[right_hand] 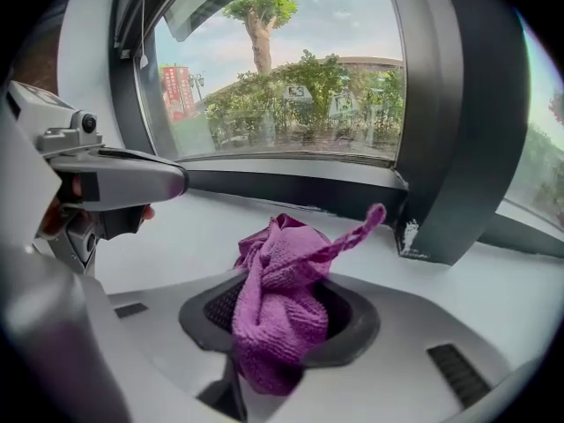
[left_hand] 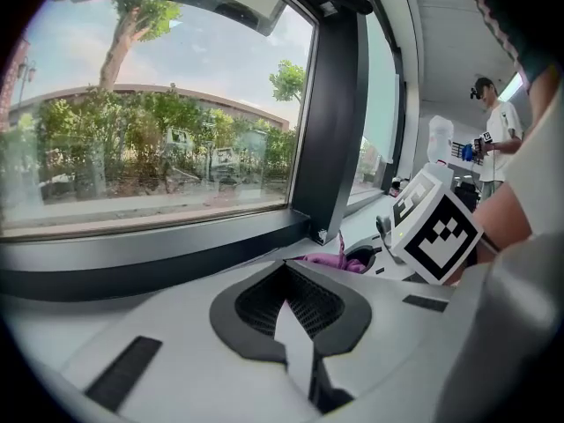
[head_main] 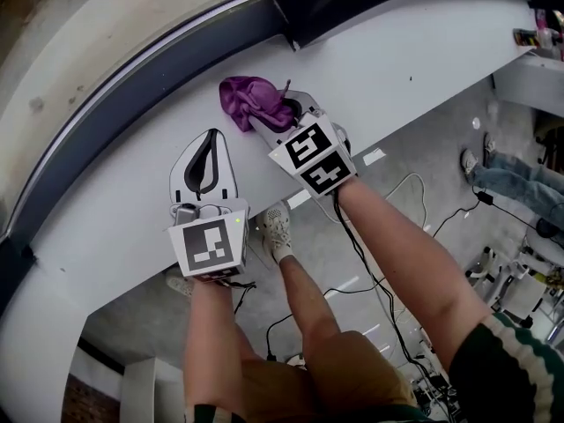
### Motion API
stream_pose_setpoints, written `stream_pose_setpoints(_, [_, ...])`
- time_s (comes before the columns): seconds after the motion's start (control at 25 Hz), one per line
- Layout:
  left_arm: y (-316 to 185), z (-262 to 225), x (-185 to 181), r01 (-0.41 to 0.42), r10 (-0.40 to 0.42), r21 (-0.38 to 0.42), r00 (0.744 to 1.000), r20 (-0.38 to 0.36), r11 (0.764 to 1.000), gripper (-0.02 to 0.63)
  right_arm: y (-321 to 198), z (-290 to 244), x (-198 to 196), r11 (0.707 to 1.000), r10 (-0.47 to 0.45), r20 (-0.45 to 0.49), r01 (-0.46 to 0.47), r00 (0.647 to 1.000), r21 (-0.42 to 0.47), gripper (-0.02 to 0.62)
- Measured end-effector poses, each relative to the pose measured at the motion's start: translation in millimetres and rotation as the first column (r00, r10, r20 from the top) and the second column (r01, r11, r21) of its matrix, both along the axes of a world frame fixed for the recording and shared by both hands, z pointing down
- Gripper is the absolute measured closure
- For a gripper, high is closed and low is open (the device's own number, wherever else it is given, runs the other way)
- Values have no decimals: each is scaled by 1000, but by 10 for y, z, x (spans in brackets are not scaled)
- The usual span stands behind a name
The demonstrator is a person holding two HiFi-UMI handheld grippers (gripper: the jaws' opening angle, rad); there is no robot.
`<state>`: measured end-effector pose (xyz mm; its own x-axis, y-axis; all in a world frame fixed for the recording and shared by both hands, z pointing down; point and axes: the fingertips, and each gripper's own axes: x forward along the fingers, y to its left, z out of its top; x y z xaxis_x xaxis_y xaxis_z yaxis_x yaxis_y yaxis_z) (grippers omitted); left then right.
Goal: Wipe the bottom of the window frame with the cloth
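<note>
The right tongs (head_main: 280, 113) are clenched on the purple cloth (head_main: 256, 101), gripping it in a bunch. Most of the fabric spills forward past the tips as a soft wad, with one twisted corner (right_hand: 366, 223) sticking out toward the dark upright post (right_hand: 458, 148). Held this way, the loose front of the cloth would be what meets the surface, not the hard tongs. The wad sits low over the white sill (head_main: 115, 210), near the foot of the post and just short of the dark bottom frame rail (head_main: 132, 86) that runs under the glass (right_hand: 291, 86). It is not possible to tell whether the cloth touches the sill itself. This looks like a starting spot for a stroke, since the rail stretches away to the left from here. The left tongs (head_main: 210, 139) are closed with their tips together and nothing between them. They hover over the sill to the left of the cloth, pointing at the same rail. They seem to be parked there as a spare, well apart from the fabric, though they lie along the line a leftward wipe would take and may need to give way.
</note>
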<state>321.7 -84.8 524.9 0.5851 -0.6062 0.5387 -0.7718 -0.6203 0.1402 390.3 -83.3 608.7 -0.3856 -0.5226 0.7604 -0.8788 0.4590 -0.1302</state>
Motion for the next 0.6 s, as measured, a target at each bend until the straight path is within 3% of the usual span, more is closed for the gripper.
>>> stream_pose_setpoints(0.4, [170, 13, -223, -21, 21, -10, 1000, -22, 1000, 600, 5, -23, 69, 997, 74, -49, -72, 996, 25, 440])
stream_pose_setpoints(0.6, [220, 36, -115, -40, 40, -16, 999, -26, 999, 600, 31, 0, 173, 992, 123, -41, -122, 992, 32, 440])
